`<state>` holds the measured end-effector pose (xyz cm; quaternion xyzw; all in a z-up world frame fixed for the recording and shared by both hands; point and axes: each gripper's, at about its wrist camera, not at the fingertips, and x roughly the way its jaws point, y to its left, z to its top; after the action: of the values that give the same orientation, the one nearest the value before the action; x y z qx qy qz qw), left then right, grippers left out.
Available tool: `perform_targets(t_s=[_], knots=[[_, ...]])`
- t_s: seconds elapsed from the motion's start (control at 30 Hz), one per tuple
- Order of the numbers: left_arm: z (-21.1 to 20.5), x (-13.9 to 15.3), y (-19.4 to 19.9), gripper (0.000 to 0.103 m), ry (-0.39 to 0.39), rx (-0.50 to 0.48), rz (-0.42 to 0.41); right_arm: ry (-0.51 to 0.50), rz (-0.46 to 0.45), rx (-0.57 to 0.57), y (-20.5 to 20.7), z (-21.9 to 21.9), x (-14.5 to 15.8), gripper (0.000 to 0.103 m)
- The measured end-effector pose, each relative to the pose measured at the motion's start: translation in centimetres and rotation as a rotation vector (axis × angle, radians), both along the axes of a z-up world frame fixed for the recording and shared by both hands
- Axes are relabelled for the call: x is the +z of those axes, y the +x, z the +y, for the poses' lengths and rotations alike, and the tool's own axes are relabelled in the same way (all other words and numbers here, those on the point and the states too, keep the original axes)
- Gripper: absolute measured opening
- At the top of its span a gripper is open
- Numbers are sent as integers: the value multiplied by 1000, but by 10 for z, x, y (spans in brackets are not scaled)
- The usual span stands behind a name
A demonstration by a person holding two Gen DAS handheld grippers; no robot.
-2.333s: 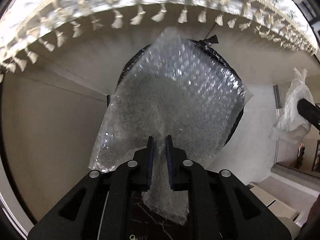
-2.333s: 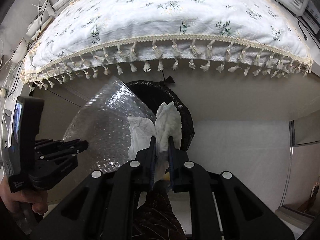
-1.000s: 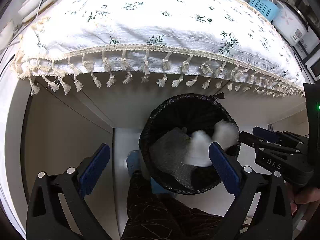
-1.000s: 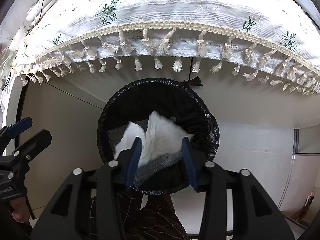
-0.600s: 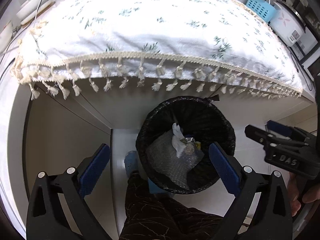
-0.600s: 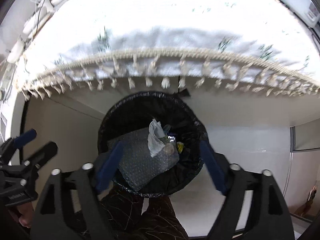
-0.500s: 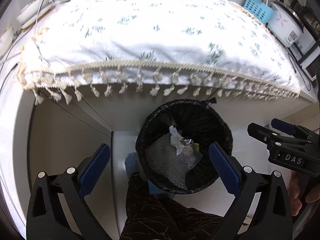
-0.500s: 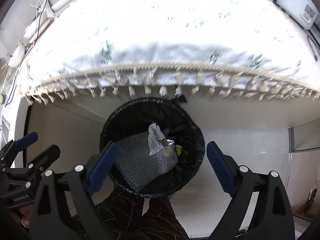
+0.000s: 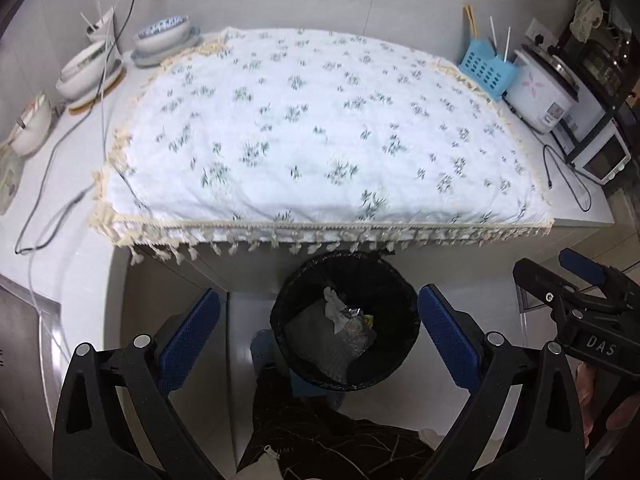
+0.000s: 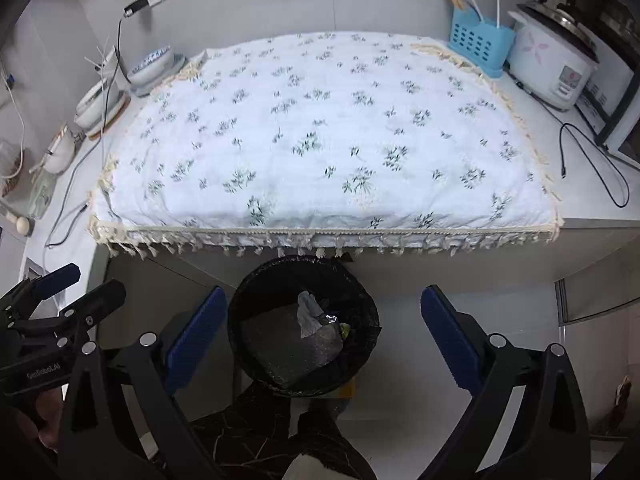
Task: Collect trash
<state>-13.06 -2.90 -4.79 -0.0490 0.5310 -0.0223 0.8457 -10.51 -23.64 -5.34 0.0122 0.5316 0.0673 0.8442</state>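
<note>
A black-lined trash bin (image 9: pixel 394 280) stands on the floor below the table edge; it also shows in the right wrist view (image 10: pixel 256 280). Inside lie a sheet of bubble wrap (image 9: pixel 320 344) (image 10: pixel 280 344), a crumpled white tissue (image 9: pixel 334 308) (image 10: pixel 308 312) and small scraps. My left gripper (image 9: pixel 319 334) is wide open and empty, high above the bin. My right gripper (image 10: pixel 318 330) is wide open and empty above the bin too. Each gripper shows in the other's view, the right one (image 9: pixel 576 280) and the left one (image 10: pixel 68 292).
A table with a white floral cloth with tassels (image 9: pixel 320 140) (image 10: pixel 320 140) fills the upper view. Bowls (image 9: pixel 164 36) and cables sit at its left. A blue utensil basket (image 9: pixel 486 72) and a rice cooker (image 10: pixel 550 64) stand at its right.
Both grippers let go of the bubble wrap and the tissue, which dropped into the bin. Both opened wide and rose well above the bin, so the tabletop came into view.
</note>
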Motion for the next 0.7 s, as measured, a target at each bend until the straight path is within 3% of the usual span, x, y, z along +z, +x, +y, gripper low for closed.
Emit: perform_targets(t_s=[0.27,0.7], knots=[[3,45,-5,97,5,6,-20,0,-21,-26,-18,-9,50,94],[5,32,-8,97,-11,0,42,-22,11,-45,-31,-3,44,94]])
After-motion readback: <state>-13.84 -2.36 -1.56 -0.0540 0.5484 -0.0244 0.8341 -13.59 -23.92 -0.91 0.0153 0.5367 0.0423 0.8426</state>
